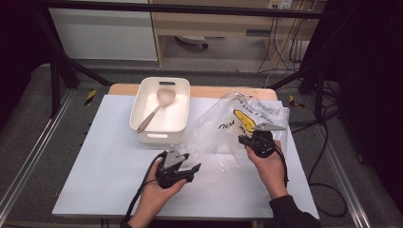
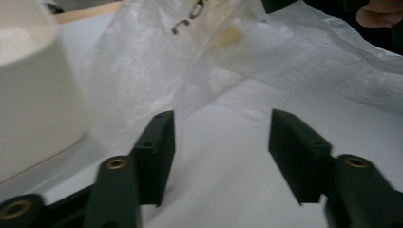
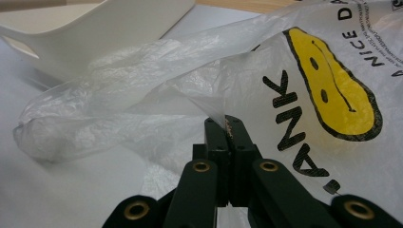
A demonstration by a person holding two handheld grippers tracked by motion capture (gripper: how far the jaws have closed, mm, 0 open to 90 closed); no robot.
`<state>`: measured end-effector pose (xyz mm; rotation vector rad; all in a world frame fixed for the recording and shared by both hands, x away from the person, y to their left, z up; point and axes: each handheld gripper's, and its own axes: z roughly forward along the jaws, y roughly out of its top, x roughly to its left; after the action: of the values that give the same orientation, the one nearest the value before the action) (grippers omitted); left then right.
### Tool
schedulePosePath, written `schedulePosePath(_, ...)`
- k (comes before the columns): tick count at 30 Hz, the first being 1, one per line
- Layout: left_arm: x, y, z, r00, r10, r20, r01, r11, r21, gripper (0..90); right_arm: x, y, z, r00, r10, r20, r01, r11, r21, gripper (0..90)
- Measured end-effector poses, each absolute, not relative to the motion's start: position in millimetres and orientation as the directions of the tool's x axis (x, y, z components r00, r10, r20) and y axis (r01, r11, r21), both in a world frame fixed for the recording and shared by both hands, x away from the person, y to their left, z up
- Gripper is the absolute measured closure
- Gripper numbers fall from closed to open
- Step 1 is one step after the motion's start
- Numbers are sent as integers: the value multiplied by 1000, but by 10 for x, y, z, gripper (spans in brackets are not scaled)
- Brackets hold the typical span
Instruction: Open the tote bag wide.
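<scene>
A clear plastic bag (image 1: 233,124) with a yellow smiley face and black lettering lies crumpled on the white mat, right of centre. My right gripper (image 1: 244,139) is shut on a fold of the bag's edge; in the right gripper view the thin film (image 3: 304,95) is pinched between the closed pads of the right gripper (image 3: 227,126). My left gripper (image 1: 192,168) is low over the mat at the bag's near left corner. Its jaws stand apart in the left gripper view, with bare mat between them in the left gripper (image 2: 221,142) and the bag (image 2: 190,61) just ahead.
A white rectangular tub (image 1: 139,102) stands behind the bag to the left, holding a wooden spoon (image 1: 157,108). The tub's wall (image 2: 28,95) is close on the left in the left gripper view. A black frame and cables surround the table.
</scene>
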<state>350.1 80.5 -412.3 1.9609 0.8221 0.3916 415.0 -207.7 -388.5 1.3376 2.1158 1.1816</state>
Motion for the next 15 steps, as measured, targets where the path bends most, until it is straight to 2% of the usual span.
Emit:
schedulePosePath(3,3608,568,-4220,751,658,-55,388,-372,843,614,4120,-2051,-3880,-484,867,121,561,201,803,900)
schedulePosePath(6,3710,378,-4358,771,635,-49,394,-415,820,753,4056,-2023,-3840,-492,868,72,540,239,807,900)
schedulePosePath(7,3739,330,-4401,773,633,-39,396,-434,809,753,4056,-2023,-3840,-492,868,72,540,239,807,900)
schedulePosePath(9,3787,265,-4463,779,627,-32,399,-454,796,810,4022,-2014,-3820,-495,867,65,537,246,807,900)
schedulePosePath(12,3849,222,-4514,773,630,-76,430,-432,793,885,3984,-1991,-3799,-508,859,56,529,260,808,900)
schedulePosePath(15,3855,161,-4541,776,627,-69,421,-434,797,899,3957,-1958,-3772,-518,853,60,524,261,811,900)
